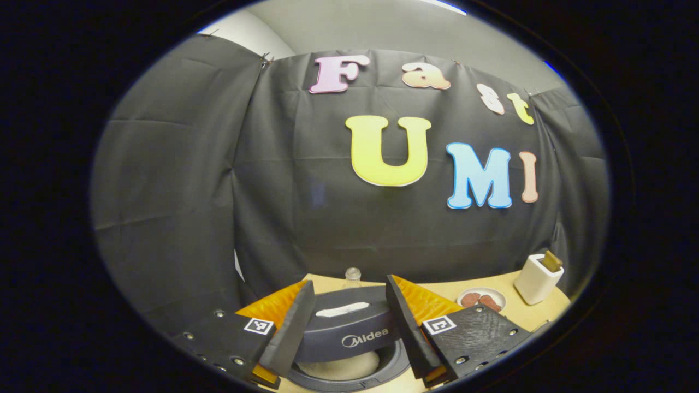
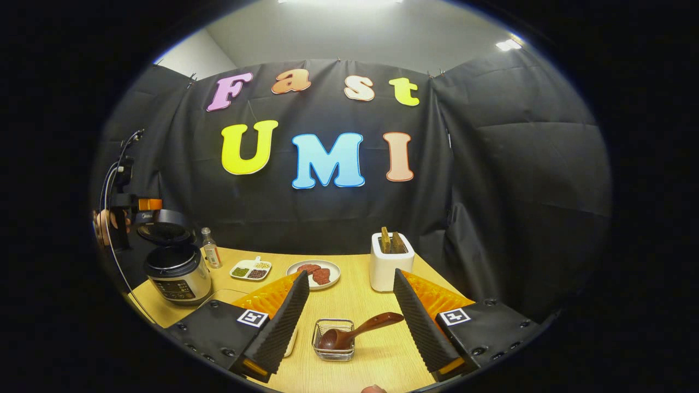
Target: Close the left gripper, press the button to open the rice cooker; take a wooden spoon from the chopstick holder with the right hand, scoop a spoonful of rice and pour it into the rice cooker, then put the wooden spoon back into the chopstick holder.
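Note:
The rice cooker (image 2: 176, 271) stands at the table's left with its lid (image 2: 164, 229) raised. In the left gripper view the lid (image 1: 349, 327) fills the space beyond my open left gripper (image 1: 349, 281), and the pot's rim (image 1: 349, 379) shows below. A hand holds the left gripper (image 2: 143, 204) above the lid in the right gripper view. My right gripper (image 2: 350, 274) is open and holds nothing. Below it the wooden spoon (image 2: 355, 329) lies with its bowl in a small clear square dish (image 2: 332, 344), handle pointing right. The white chopstick holder (image 2: 389, 265) stands behind, with wooden utensils in it.
A plate of red slices (image 2: 314, 273), a divided dish of grains (image 2: 251, 268) and a small bottle (image 2: 210, 248) sit between cooker and holder. The left gripper view shows the holder (image 1: 538, 278), plate (image 1: 481, 299) and bottle (image 1: 353, 275). Black cloth walls surround the wooden table (image 2: 377, 355).

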### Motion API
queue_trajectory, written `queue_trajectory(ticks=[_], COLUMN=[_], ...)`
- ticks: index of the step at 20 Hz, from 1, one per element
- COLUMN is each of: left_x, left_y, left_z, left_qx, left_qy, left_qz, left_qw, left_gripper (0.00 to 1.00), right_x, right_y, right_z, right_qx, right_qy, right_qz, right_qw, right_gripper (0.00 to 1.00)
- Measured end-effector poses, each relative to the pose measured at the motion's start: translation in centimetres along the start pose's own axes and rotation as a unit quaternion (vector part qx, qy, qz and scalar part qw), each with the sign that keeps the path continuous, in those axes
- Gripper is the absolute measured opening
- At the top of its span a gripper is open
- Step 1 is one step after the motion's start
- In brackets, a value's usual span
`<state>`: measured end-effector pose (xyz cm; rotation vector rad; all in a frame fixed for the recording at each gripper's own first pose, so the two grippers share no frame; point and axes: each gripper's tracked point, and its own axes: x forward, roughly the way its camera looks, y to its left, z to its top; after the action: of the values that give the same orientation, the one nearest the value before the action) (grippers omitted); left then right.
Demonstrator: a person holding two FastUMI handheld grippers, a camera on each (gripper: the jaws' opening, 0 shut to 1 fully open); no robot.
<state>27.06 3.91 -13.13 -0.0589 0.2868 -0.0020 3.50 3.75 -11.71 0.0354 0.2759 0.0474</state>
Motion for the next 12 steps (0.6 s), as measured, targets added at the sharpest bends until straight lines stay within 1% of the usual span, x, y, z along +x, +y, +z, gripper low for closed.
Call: queue_trajectory(ticks=[5, 11, 12], left_x=[-1.5, -2.1, -2.2], left_y=[-0.9, -1.4, -1.5], left_z=[-3.8, -7.7, -8.1], left_qx=[-0.002, -0.001, 0.002], left_qy=[0.018, 0.041, 0.041], left_qz=[-0.001, 0.002, 0.003], left_qw=[1.0, 0.999, 0.999], left_gripper=[0.82, 0.82, 0.84], right_x=[-0.7, -1.4, -1.4], right_y=[-1.1, -2.1, -2.3], right_z=[-0.7, -0.9, -0.9], right_qx=[0.003, 0.008, 0.006], right_qy=[0.004, 0.004, 0.004], right_qz=[0.002, 0.002, 0.001], right_qw=[1.0, 1.0, 1.0], right_gripper=[0.98, 0.98, 0.98])
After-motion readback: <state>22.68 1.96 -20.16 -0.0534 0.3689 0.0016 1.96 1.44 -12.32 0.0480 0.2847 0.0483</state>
